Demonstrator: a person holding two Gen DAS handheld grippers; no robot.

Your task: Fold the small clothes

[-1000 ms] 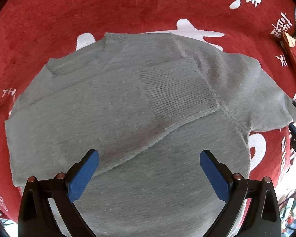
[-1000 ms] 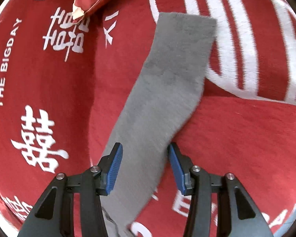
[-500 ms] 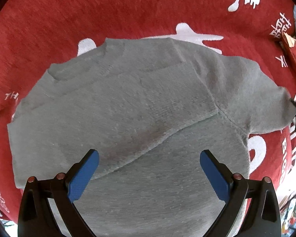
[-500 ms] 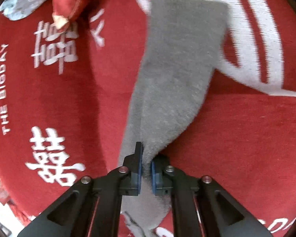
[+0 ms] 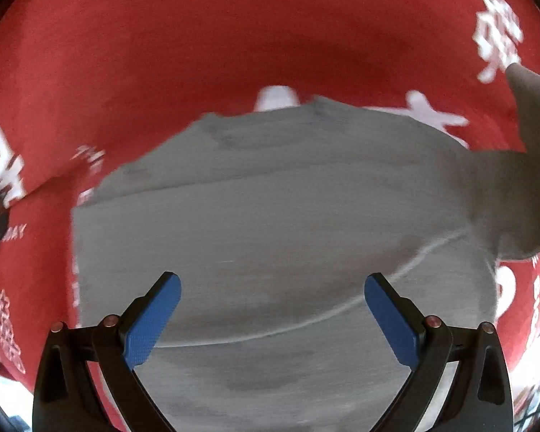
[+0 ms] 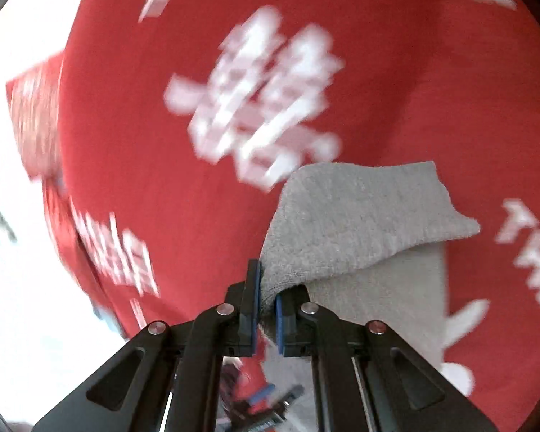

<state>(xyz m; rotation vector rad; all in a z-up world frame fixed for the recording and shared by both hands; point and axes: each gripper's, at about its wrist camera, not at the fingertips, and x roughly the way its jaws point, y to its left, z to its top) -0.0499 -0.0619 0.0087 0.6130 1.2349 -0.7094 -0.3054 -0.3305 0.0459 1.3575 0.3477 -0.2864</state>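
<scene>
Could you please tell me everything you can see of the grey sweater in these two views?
The grey sweater is a soft, fuzzy knit lying mostly flat on the red blanket with white lettering. Its neckline points away from the left wrist camera, and one sleeve already lies folded across the body. The other sleeve is lifted off the blanket and doubled over, pinched at its edge by the shut right tongs. The left tongs hang open above the body, not touching it.

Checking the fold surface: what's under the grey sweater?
A red blanket with white lettering shows all around the grey sweater. The part beneath its body is covered, and so is whatever else may lie there.
</scene>
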